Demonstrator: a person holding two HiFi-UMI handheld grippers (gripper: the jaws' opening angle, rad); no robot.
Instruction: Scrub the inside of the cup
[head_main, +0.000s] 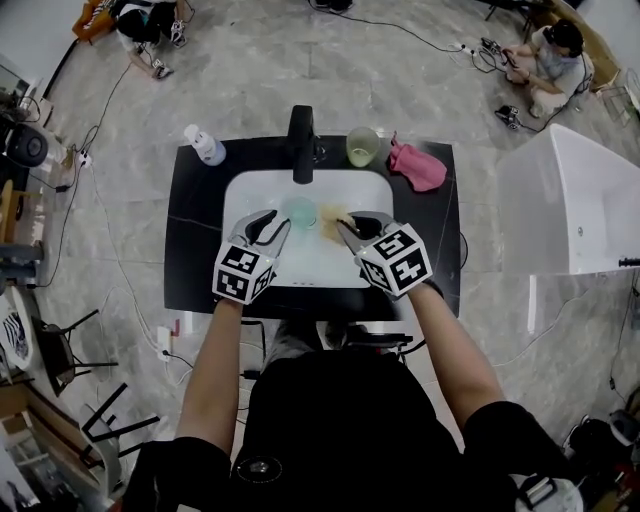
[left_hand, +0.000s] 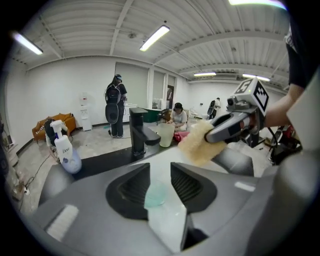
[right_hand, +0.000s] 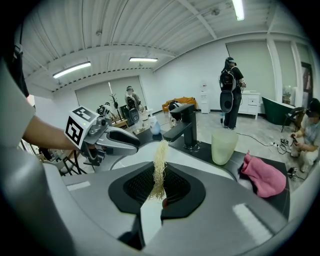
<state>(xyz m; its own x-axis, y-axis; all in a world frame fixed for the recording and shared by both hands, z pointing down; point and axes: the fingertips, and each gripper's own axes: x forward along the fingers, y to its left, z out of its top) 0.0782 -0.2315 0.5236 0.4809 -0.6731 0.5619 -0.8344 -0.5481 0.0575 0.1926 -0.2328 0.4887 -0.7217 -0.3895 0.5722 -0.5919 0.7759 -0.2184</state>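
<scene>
Now your left gripper (head_main: 280, 222), open a crack, has the blurry mouth-up cup (head_main: 298, 210) between; right gripper (head_main: 347, 224) pinches the sponge (left_hand: 199, 144).

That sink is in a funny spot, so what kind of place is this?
Probably a big test hall or studio, not a home. The sink counter stands alone on an open floor, cables trail across it, and what looks like a white tub sits nearby.
</scene>
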